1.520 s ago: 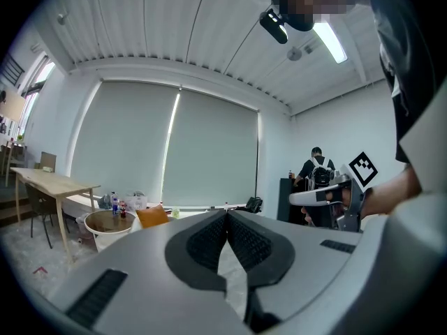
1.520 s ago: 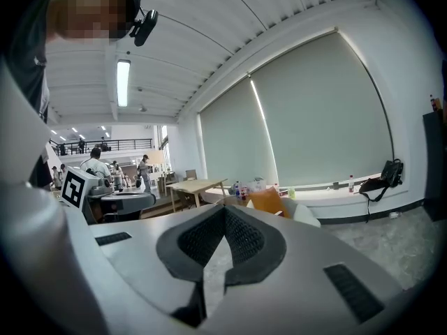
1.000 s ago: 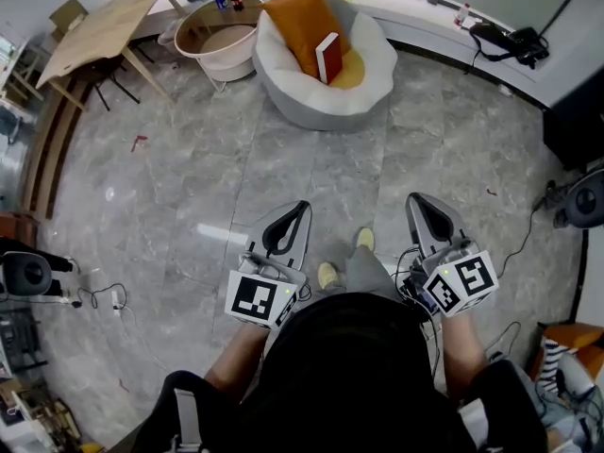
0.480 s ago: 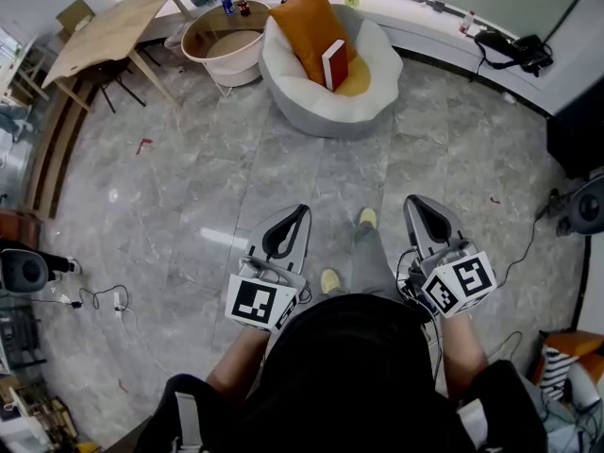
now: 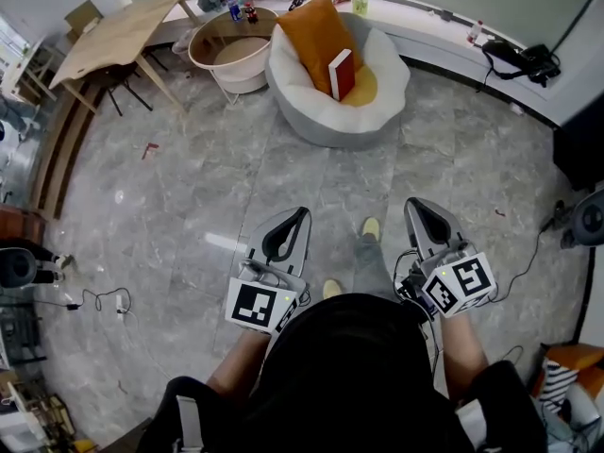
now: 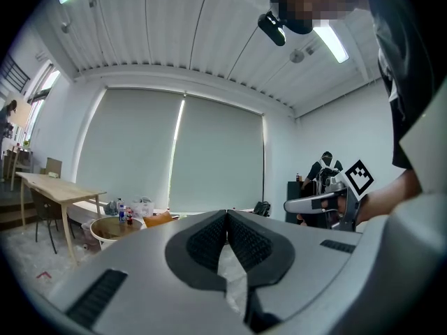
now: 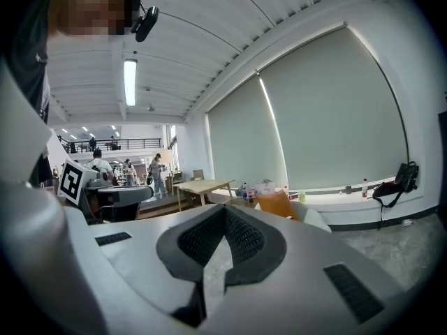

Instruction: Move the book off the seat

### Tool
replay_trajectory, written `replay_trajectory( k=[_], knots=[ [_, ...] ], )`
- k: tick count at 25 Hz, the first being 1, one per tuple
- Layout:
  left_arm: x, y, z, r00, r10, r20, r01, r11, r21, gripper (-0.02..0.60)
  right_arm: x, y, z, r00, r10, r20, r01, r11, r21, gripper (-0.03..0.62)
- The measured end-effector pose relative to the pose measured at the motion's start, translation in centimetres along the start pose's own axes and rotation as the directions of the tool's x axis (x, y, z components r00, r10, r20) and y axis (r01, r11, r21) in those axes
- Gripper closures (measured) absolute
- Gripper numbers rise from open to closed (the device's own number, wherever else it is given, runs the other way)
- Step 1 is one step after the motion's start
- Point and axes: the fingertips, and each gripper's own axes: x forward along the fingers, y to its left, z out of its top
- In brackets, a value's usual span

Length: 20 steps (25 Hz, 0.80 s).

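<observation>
1. Close to the person's body, the left tool (image 5: pixel 301 212) and right tool (image 5: pixel 419 204) are held level. Their jaws are pressed together on nothing, so they look carried for the approach rather than set for a grasp.
2. Across the grey floor (image 5: pixel 189 187), well apart from both, sits the round white seat (image 5: pixel 311 116).
3. On it the red book (image 5: pixel 342 74) stands upright, propped against an orange cushion (image 5: pixel 311 31) that seems to keep it from falling flat.

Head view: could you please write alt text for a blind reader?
A red book leans on an orange cushion in a round white padded seat, across grey floor from the shut left gripper and right gripper.
</observation>
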Motion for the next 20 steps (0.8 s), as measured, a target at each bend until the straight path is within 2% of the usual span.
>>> replay_trajectory(
  k=[15, 20],
  knots=[
    [5.3, 0.1, 0.3, 1.0, -0.03, -0.002, 0.03, 1.0, 0.003, 0.569, 1.9, -4.8, 0.3, 1.0, -0.025, -0.01, 0.025, 0.999, 0.03, 0.585],
    [8.6, 0.4, 0.2, 0.999, -0.04, -0.021, 0.04, 0.999, -0.022, 0.569, 3.6, -7.2, 0.6, 1.0, -0.021, -0.021, 0.021, 0.999, 0.039, 0.585]
  ],
)
